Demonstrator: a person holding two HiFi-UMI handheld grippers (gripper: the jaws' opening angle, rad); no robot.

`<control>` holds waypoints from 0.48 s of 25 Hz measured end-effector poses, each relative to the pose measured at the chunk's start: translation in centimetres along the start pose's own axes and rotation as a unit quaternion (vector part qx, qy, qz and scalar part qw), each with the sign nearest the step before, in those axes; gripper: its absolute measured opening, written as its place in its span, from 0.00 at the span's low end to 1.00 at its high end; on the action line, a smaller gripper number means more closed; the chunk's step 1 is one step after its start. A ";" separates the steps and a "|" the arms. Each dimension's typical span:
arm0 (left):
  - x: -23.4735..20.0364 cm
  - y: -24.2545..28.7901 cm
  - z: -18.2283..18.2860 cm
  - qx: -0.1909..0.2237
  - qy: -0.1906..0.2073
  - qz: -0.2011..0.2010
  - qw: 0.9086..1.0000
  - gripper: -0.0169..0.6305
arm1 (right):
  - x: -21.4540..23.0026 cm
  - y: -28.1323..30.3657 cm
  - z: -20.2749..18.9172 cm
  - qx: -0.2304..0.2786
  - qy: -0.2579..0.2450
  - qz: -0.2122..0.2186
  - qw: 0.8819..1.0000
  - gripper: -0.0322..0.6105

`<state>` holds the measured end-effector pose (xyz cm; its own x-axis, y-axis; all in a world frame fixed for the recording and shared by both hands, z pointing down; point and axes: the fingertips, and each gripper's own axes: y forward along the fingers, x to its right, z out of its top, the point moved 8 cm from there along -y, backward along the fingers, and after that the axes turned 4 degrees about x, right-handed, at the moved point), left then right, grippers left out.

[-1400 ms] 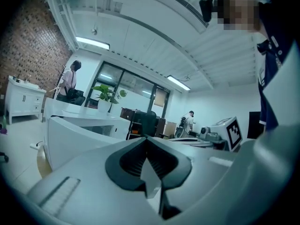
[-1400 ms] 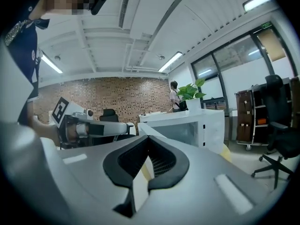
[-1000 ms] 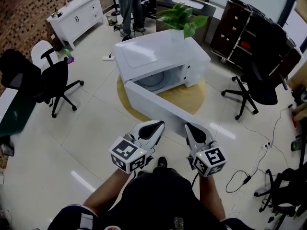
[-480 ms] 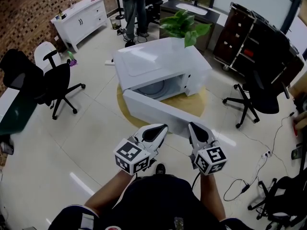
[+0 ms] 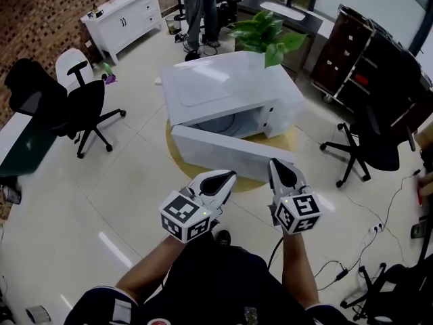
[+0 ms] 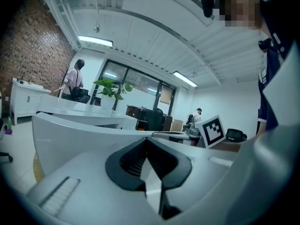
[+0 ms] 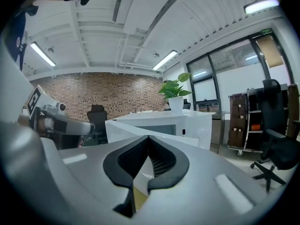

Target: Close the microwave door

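Observation:
A white microwave (image 5: pixel 226 90) stands on a round wooden table (image 5: pixel 281 142) in the head view. Its door (image 5: pixel 226 153) hangs open toward me, and the cavity with the glass turntable (image 5: pixel 220 122) shows behind it. My left gripper (image 5: pixel 228 176) is shut and empty, its tips just short of the door's near edge. My right gripper (image 5: pixel 278 163) is also shut and empty, its tips over the door's right end. The left gripper view has the left gripper (image 6: pixel 146 140) before the door (image 6: pixel 70 135). The right gripper view has the right gripper (image 7: pixel 148 138) before the microwave (image 7: pixel 164 124).
Black office chairs stand at the left (image 5: pixel 84 110) and right (image 5: pixel 375 144). Behind the microwave is a potted plant (image 5: pixel 267 36). A white cabinet (image 5: pixel 125 15) and a standing person (image 5: pixel 203 9) are at the back, a dark trolley (image 5: pixel 352 46) at the back right. Cables (image 5: pixel 369 232) lie on the floor.
Both grippers have moved forward to the open door's near edge, and the microwave sits closer in the head view. Both stay shut.

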<state>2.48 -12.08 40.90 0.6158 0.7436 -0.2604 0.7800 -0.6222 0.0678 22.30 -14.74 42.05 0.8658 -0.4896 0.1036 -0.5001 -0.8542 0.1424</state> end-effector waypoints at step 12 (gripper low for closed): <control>-3.4 1.4 0.7 -0.010 0.000 -0.012 1.000 0.03 | 3.0 5.8 0.8 -0.003 -0.007 -0.042 0.999 0.05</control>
<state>1.44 -15.68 41.18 0.5966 0.7586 -0.2621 0.7968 -0.5990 0.0798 22.00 -21.27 42.40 0.9047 -0.4190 0.0771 -0.4260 -0.8911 0.1566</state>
